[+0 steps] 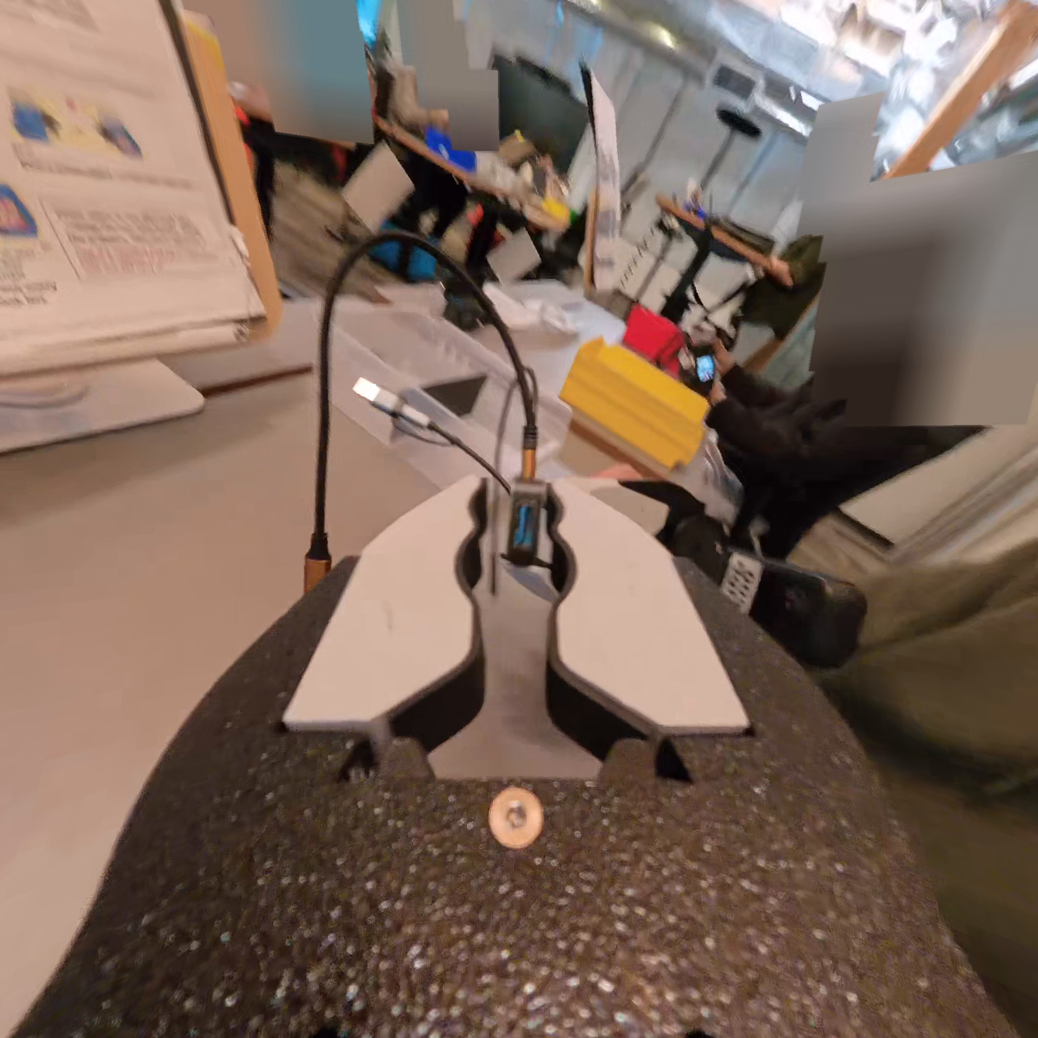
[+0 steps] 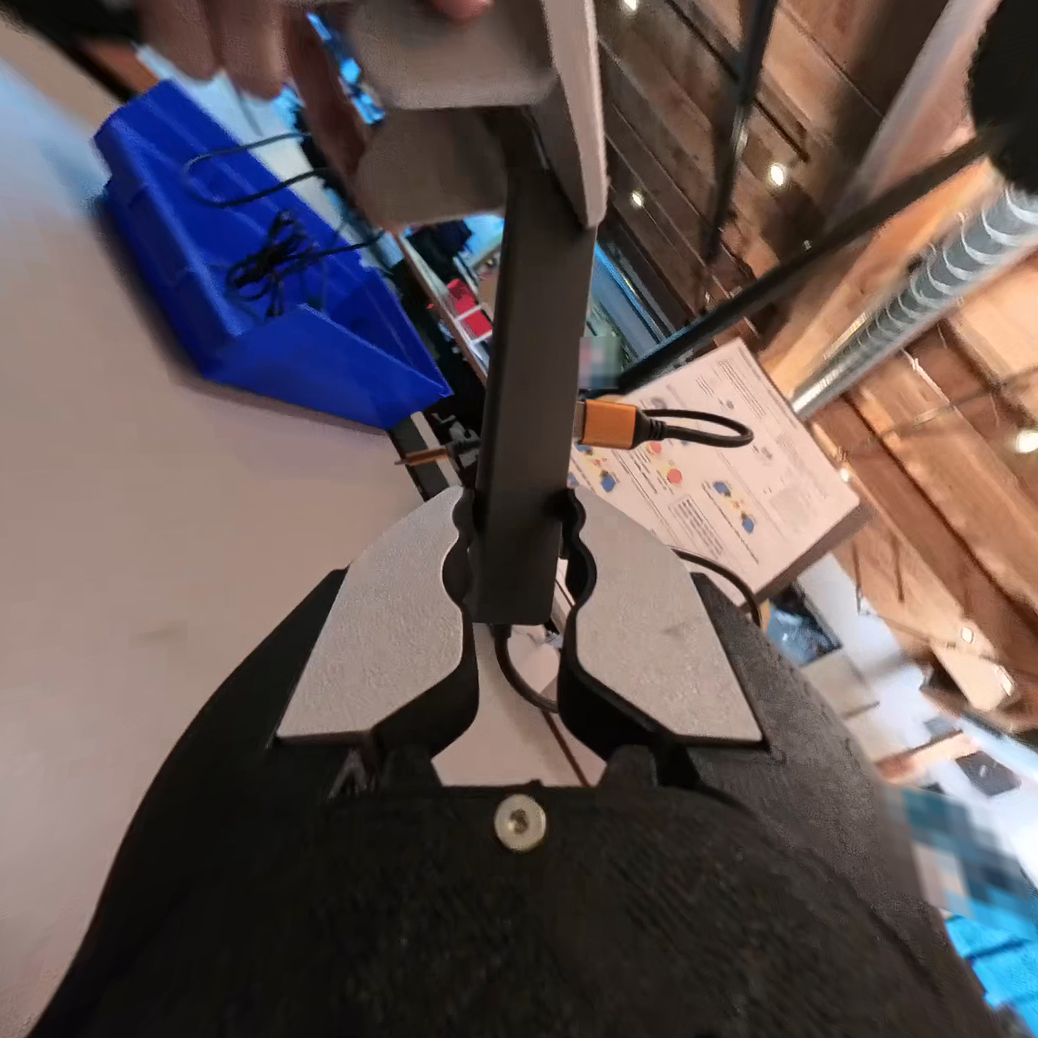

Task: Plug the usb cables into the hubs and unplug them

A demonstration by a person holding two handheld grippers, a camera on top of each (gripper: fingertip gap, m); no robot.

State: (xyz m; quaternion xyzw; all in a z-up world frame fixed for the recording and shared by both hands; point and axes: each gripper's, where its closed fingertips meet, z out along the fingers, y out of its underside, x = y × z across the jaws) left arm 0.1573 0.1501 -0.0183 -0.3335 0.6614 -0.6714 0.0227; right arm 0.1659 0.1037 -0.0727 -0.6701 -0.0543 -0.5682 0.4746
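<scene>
Two grippers, both clamped on the same dark hub (image 2: pixel 533 393). Your right gripper (image 2: pixel 517 556) has its fingers pinched tight round the hub's near end, w/ the long body running up and away to the far side of the frame, where the other gripper's grey fingers (image 2: pixel 483 101) cover its far end. An orange-collared plug (image 2: pixel 609 424) sits in the hub's right side, its black cable (image 2: pixel 708 435) looping off to the right. A thin lead (image 2: pixel 517 674) hangs from the hub's near end between your fingers.

In the left wrist view, your left gripper (image 1: pixel 519 522) is nearly closed on the hub's end face, blue port (image 1: pixel 525 525) showing. A braided black cable (image 1: pixel 337 348) arches from an orange plug at the hub over to a second orange plug (image 1: pixel 316 564) hanging near left, free. A silver connector (image 1: pixel 385 401) on a thin lead sticks out to the far left, unplugged.

Blue bin (image 2: pixel 269 269) w/ loose cables sits far left on the pale table (image 2: pixel 140 533). Instruction sheet (image 1: pixel 107 185) stands at left.
</scene>
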